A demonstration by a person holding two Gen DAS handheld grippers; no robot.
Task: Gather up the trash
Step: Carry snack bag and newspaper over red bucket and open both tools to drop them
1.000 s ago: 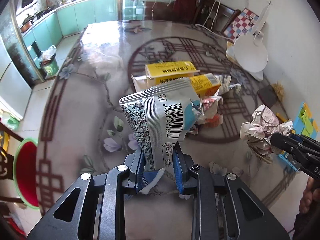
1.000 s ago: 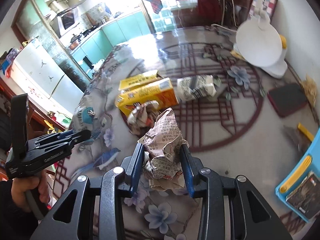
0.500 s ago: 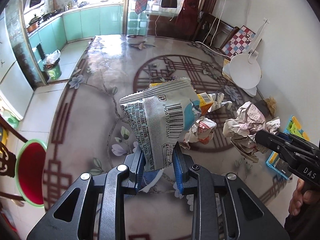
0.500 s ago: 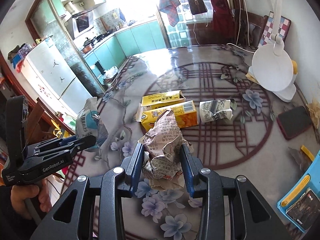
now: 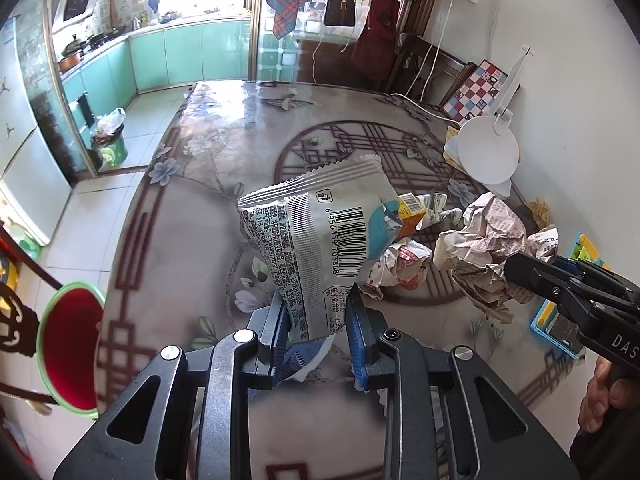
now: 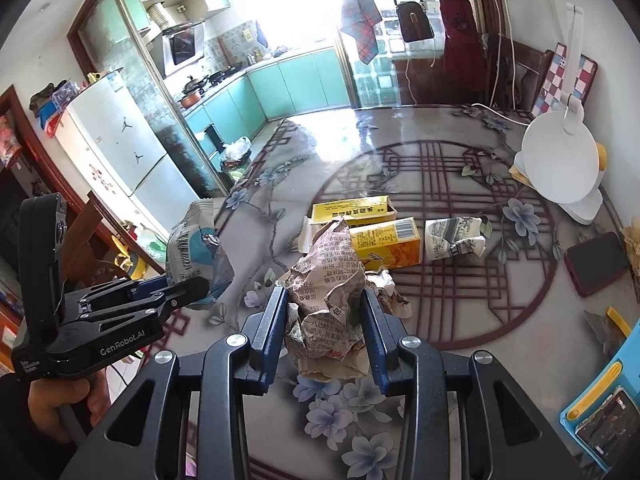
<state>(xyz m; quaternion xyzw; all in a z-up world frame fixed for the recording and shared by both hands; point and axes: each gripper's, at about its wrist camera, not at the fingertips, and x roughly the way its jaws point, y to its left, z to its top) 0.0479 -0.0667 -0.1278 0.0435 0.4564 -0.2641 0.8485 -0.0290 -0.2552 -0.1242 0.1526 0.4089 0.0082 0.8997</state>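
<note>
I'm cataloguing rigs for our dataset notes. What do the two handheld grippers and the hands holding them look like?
Both are matte black plastic with silver bolt heads and blue pads lining the two fingers. The left gripper has a pistol-style handle, an upright black block at the rear and white "GenRobot.AI" lettering; the right gripper shows white letters "DAS". No cables on either. Bare fingers of the left hand and right hand wrap the handles.

A home: ahead of the grippers, past the floral table [image 6: 400,152], teal kitchen cabinets [image 6: 296,80], what looks like a range hood [image 6: 184,46], a fridge [image 6: 116,136] left.
</note>
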